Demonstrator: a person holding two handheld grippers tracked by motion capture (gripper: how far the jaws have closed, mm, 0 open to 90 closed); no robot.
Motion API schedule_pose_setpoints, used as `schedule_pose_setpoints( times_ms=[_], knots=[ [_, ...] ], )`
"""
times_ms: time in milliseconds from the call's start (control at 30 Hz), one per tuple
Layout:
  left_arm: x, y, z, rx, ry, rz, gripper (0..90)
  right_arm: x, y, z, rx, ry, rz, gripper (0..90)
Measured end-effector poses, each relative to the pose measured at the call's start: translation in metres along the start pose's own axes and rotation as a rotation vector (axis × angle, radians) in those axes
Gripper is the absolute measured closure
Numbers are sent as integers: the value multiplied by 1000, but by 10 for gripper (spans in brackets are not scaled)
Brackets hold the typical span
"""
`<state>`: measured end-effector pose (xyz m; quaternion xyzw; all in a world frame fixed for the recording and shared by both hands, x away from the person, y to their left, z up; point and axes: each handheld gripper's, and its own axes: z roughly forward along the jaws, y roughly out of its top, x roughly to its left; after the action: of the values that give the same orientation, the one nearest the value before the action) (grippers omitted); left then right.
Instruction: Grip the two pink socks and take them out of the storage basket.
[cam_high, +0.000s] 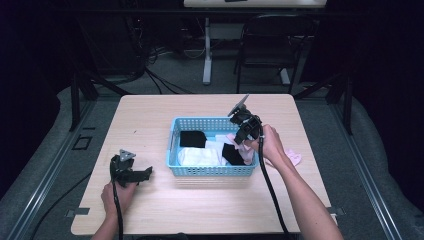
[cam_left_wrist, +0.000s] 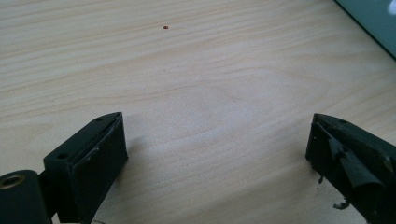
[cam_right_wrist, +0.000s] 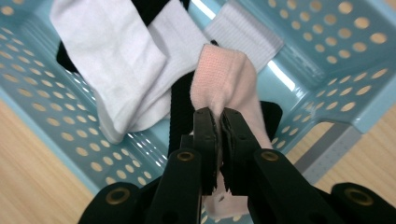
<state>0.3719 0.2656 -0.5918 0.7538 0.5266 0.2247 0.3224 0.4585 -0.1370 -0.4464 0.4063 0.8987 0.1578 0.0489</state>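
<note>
Right now the right gripper (cam_right_wrist: 219, 119) is clamping its jaws on a pink sock (cam_right_wrist: 224, 81), pinching the fabric near one end so the rest is hanging free over the blue basket (cam_high: 210, 170) at the table's (cam_high: 150, 210) middle, toward its right edge. Likely the pinch is at the end so the sock is coming out clear of the pile. White socks (cam_right_wrist: 116, 60) and black socks (cam_high: 192, 138) are lying in the basket under it, a white one just beside the pink one, so snagging is possible. Another pink piece (cam_high: 294, 158) is lying on the table right of the basket, near the right edge, partly behind the hand. Left gripper (cam_high: 131, 170) is resting on bare wood near the front left corner, jaws spread wide with nothing between, well apart from the basket. Open room is lying left and front of the basket; basket walls are the only edges to clear
</note>
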Motion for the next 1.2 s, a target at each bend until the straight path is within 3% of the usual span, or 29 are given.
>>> schedule_pose_setpoints(
  times_ms=[500,1200],
  knots=[
    [0,0,0,0,0,0,51,-1,7,-49,-107,34,14,857],
    [0,0,0,1,0,1,51,-8,20,-96,-111,32,16,857]
  ],
)
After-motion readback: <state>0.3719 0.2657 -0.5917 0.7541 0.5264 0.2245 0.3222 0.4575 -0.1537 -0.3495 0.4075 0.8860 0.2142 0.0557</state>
